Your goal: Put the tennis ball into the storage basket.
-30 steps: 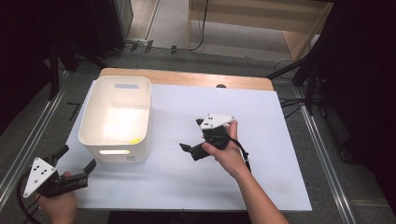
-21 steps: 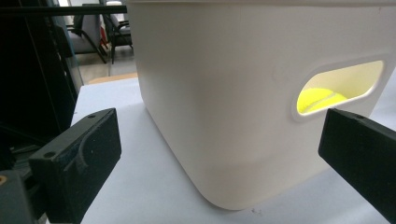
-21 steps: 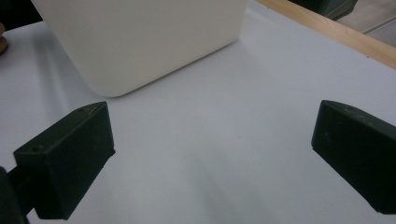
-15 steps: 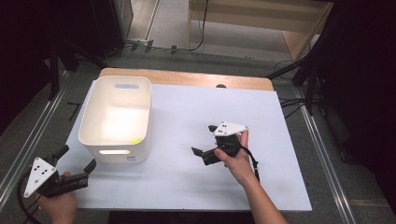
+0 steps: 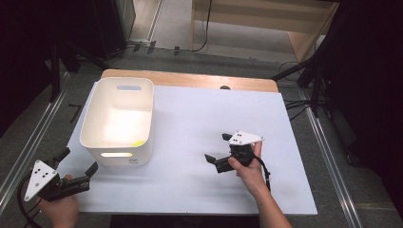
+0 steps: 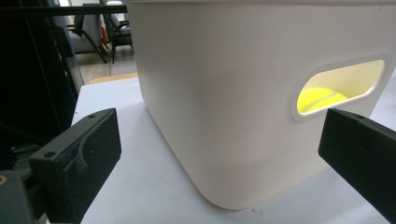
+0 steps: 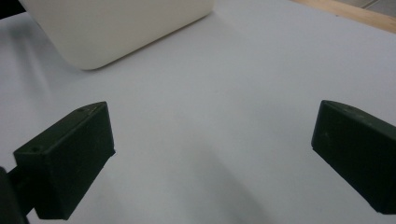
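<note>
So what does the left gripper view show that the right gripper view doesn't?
The left gripper view looks at the white bin's handle slot, with a yellow ball visible through it, and dark chairs beyond the table. The right gripper view has the table's wooden edge and a wide bare stretch of white tabletop. Both show a rounded bin corner, white tabletop and two black jaws held apart with nothing between them.

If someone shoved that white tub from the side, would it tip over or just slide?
The white tub looks wide and low with a flat base, so it would probably slide on the smooth white table rather than tip. Its walls look like stiff plastic. The yellow ball seen through the handle slot would likely roll around inside.
</note>
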### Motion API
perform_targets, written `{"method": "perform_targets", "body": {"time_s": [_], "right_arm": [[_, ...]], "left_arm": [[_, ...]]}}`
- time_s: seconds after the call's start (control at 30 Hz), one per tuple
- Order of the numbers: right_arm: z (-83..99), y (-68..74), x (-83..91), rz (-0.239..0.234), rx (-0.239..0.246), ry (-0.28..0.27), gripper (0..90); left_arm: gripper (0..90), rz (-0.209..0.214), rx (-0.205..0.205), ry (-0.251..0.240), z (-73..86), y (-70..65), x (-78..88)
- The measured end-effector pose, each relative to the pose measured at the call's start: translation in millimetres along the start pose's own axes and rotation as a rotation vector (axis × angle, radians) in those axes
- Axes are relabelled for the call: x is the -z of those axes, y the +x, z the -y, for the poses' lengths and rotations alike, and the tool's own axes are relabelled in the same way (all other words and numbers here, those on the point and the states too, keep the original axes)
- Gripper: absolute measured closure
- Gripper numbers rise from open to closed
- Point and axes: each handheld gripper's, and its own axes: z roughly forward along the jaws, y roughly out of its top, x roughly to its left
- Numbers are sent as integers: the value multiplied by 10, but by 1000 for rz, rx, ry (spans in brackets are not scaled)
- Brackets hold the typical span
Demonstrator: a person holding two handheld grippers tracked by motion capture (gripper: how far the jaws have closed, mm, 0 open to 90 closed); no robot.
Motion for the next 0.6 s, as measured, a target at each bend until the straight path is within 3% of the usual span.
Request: {"method": "perform_targets", "body": {"time_s": [0.6], "right_arm": [[308,-171,292,74,-49,-26,0]], "left_arm": [[0,-2,-4,-2,2,-8,-9]]}}
